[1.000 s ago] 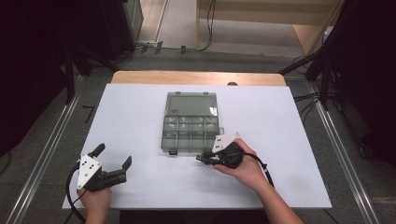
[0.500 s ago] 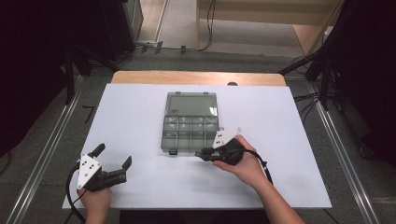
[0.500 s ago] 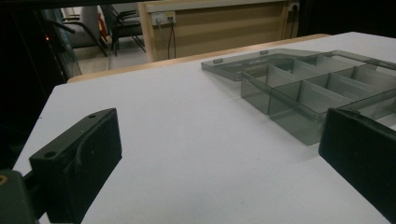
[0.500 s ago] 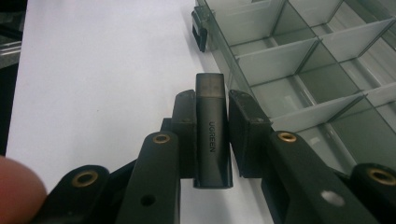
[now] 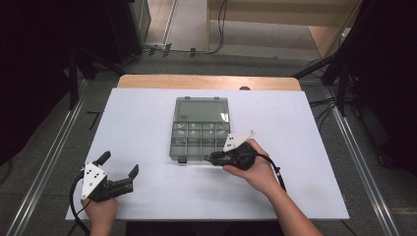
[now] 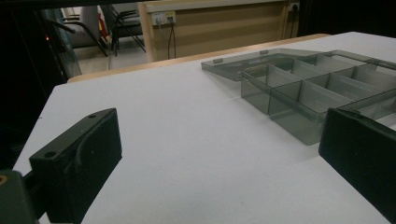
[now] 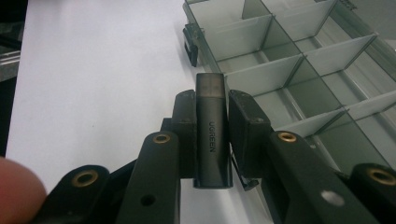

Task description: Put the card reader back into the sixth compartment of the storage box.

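Right gripper (image 7: 212, 135) clamps adapter (image 7: 213, 135) beside box edge (image 7: 205, 51).

1. R gripper (image 7: 212, 135): jaws closed on a dark grey adapter (image 7: 212, 140) marked "UGREEN", held lengthwise between them.
2. Adapter tip is just over the near edge of a smoky clear organizer box (image 7: 299, 70) w/ dividers.
3. Box latch (image 7: 190, 43) on near wall.
4. White table (image 7: 93, 70) to the left.
5. Blurred fingertip (image 7: 16, 191) at bottom-left corner.
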Demonstrator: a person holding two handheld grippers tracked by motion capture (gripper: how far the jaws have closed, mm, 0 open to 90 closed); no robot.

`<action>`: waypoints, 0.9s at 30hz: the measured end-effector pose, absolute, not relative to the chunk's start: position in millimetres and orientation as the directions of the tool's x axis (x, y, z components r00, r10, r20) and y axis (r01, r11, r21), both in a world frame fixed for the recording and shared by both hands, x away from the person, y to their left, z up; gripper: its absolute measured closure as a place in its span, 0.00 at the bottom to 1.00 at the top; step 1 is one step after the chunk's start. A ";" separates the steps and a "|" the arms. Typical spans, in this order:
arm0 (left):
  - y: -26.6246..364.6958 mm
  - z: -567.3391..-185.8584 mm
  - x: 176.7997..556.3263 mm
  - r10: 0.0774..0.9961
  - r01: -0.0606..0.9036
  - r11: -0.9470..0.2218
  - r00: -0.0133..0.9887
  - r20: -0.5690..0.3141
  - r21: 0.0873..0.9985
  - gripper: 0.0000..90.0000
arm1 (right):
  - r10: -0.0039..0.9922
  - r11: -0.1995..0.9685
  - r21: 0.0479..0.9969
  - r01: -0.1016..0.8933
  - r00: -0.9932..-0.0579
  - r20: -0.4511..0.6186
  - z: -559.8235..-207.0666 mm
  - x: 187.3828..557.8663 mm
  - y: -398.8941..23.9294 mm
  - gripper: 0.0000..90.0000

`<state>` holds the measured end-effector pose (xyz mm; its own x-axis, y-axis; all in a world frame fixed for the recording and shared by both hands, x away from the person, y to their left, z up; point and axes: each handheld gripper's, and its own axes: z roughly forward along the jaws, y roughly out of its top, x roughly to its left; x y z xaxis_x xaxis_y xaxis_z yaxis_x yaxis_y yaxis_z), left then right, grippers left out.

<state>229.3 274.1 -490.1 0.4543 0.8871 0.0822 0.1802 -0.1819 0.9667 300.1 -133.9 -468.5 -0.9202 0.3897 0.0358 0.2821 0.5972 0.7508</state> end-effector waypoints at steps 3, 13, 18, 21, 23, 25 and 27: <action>274.0 -490.1 229.3 0.887 0.179 -0.182 0.455 0.082 0.967 0.00 | 0.394 0.591 0.753 0.288 -0.918 0.042 -467.5 301.0 -133.7 0.79; 274.1 -490.1 229.3 0.887 0.179 -0.180 0.454 0.081 0.967 0.00 | 0.391 0.586 0.760 0.280 -0.920 0.037 -461.2 305.2 -128.5 0.79; 274.2 -490.0 229.3 0.887 0.179 -0.180 0.454 0.081 0.967 0.00 | 0.391 0.584 0.763 0.278 -0.920 0.036 -459.0 306.6 -126.2 0.79; 274.2 -490.0 229.3 0.887 0.180 -0.180 0.455 0.080 0.967 0.00 | 0.392 0.584 0.763 0.278 -0.919 0.035 -457.6 308.2 -124.3 0.79; 274.3 -490.0 229.3 0.887 0.180 -0.179 0.455 0.080 0.967 0.00 | 0.394 0.585 0.762 0.279 -0.919 0.034 -457.2 308.5 -124.0 0.79; 274.4 -490.0 229.4 0.887 0.179 -0.178 0.455 0.079 0.968 0.00 | 0.397 0.580 0.764 0.282 -0.917 0.037 -456.3 309.6 -122.9 0.79; 274.3 -490.0 229.3 0.887 0.180 -0.180 0.455 0.080 0.967 0.00 | 0.395 0.582 0.764 0.279 -0.918 0.035 -455.9 310.4 -122.8 0.79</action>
